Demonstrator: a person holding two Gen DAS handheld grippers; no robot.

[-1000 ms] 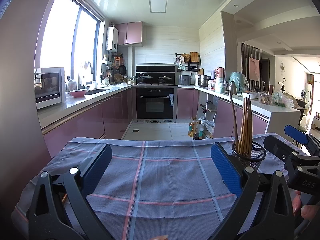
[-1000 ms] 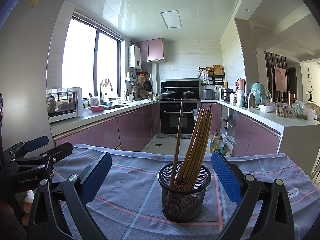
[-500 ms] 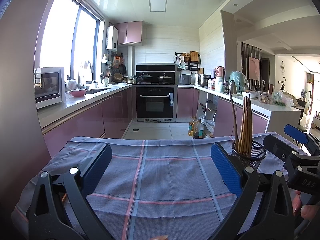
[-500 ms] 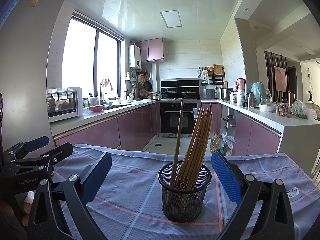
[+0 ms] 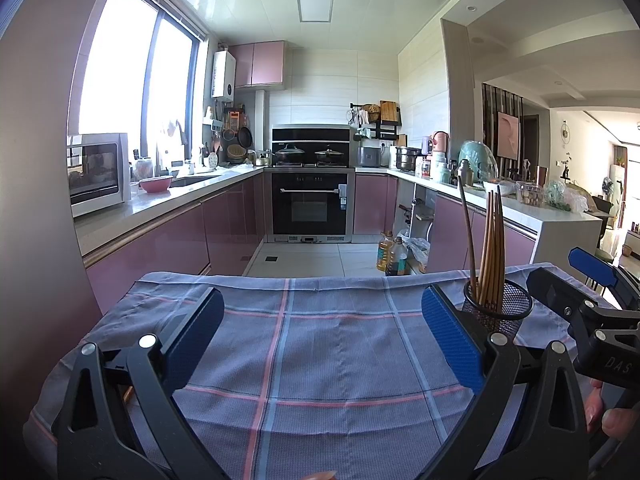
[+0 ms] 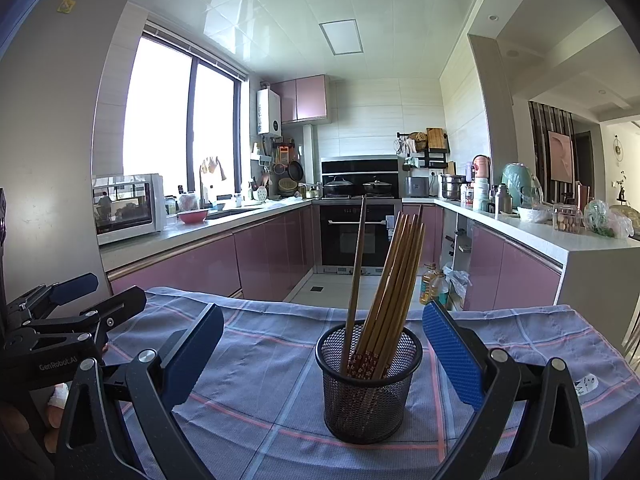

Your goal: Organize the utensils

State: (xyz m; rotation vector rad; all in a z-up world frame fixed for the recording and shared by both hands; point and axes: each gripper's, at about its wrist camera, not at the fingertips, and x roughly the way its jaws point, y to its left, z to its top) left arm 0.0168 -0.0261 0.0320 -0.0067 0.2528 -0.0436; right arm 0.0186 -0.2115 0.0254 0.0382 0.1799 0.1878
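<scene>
Right wrist view, both hand-held grippers still spread, chopsticks unmoved in holder

Left gripper and right gripper: black triangular-cutout frames, silver pivot screws behind the jaws, blue textured pads lining inner faces.

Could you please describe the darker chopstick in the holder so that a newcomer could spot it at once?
On the plaid cloth stands a black mesh cup holding chopsticks. Most are pale and lean right in a bundle. The darker chopstick stands apart on the left, nearly upright, browner and reaching highest.
</scene>
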